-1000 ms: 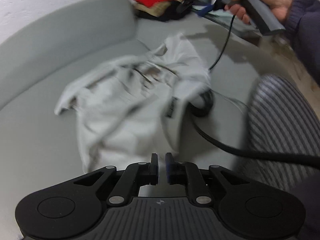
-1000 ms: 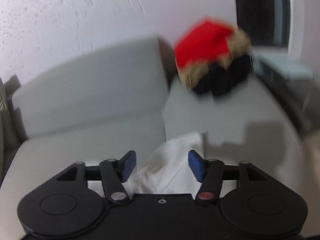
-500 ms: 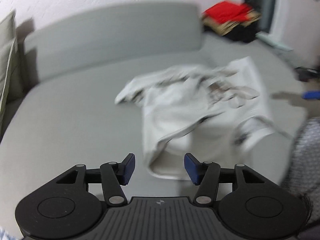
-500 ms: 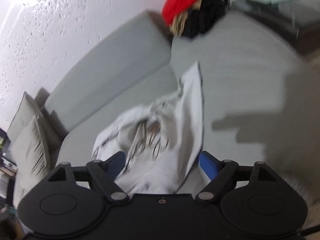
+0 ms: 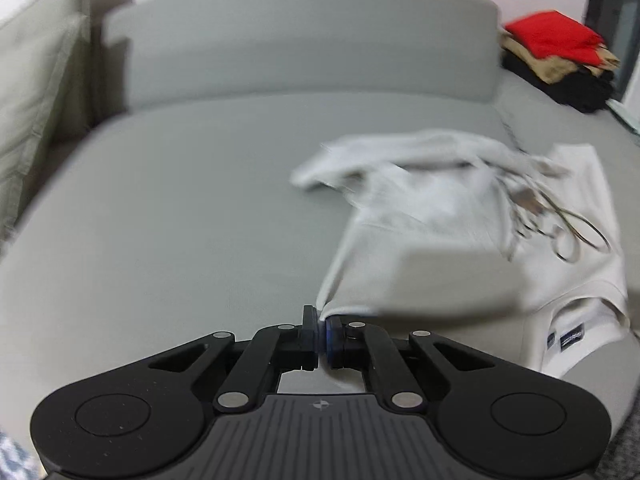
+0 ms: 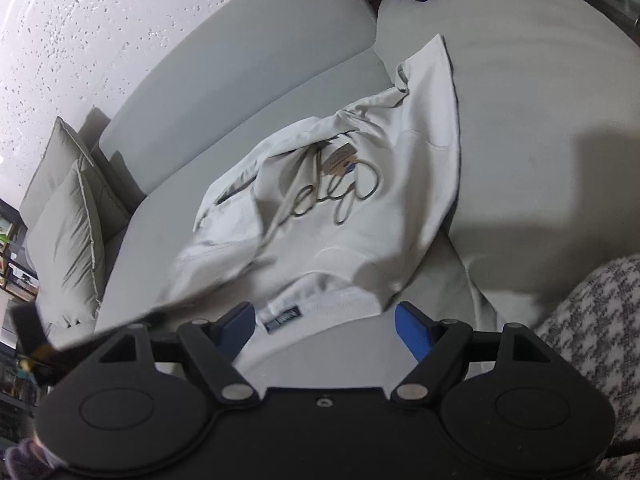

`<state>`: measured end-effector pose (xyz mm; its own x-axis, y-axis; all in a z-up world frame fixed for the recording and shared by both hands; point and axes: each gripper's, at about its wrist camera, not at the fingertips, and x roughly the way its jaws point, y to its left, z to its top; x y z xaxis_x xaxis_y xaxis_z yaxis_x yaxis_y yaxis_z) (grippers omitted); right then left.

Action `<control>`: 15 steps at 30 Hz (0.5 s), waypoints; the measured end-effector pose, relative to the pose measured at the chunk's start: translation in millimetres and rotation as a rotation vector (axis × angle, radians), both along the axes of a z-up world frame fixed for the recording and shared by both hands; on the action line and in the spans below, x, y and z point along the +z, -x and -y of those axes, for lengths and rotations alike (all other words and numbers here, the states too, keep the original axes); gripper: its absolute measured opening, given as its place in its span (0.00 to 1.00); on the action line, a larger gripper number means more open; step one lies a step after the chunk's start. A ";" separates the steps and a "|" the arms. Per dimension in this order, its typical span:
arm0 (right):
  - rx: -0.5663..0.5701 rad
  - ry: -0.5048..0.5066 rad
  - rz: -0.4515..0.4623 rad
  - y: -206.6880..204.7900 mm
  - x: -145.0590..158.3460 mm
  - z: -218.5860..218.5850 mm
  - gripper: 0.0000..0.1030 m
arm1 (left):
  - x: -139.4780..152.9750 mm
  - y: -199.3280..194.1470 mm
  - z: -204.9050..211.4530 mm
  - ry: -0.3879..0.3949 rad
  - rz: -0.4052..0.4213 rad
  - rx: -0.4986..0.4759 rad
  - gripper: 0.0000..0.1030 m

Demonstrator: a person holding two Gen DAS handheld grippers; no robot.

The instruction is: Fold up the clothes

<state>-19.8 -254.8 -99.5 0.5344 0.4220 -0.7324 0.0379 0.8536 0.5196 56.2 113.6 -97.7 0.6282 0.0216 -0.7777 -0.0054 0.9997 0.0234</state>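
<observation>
White cloth fills the middle of both views: a crumpled white sweatshirt (image 6: 360,216) lies spread on the seat of a grey sofa (image 5: 168,208), its fabric bunched in soft ridges, with a looping script design (image 6: 340,196) across the chest and a small dark label (image 6: 283,315) on the near hem. One sleeve trails off to the far left of the garment, and another flap points toward the far right corner of the seat.

In the left wrist view the left gripper (image 5: 321,334) has its tongs pressed together on a near corner of the sweatshirt's hem, the cloth rising from the pinch in a taut ridge. The right gripper (image 6: 326,330) hangs over the near hem with its blue-padded tongs spread wide, the label between them, holding nothing.

The sofa's backrest curves along the far side. Pale cushions (image 6: 76,224) lean at the far left end. At the far right end sits a pile of folded clothes (image 5: 560,60), red on top, tan beneath, black at the bottom. Behind is a speckled white wall (image 6: 80,20). Houndstooth-patterned fabric (image 6: 592,320) shows at the near right edge.
</observation>
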 end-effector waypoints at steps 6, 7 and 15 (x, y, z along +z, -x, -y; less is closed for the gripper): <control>0.002 -0.013 -0.023 0.3 -2.7 0.5 0.75 | -1.0 -28.8 -38.4 0.018 -0.104 0.108 0.09; 0.005 -0.013 -0.021 0.6 -2.6 0.1 0.75 | -1.4 -28.3 -38.1 0.009 -0.113 0.119 0.09; -0.033 -0.090 -0.011 -6.7 -22.2 13.5 0.57 | 7.6 36.8 -7.9 0.089 -0.089 0.045 0.34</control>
<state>-13.1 -268.3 -121.7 0.5414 0.4683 -0.6983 0.0717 0.8018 0.5933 19.4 121.4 -90.1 0.5569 -0.0236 -0.8302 -0.0523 0.9966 -0.0633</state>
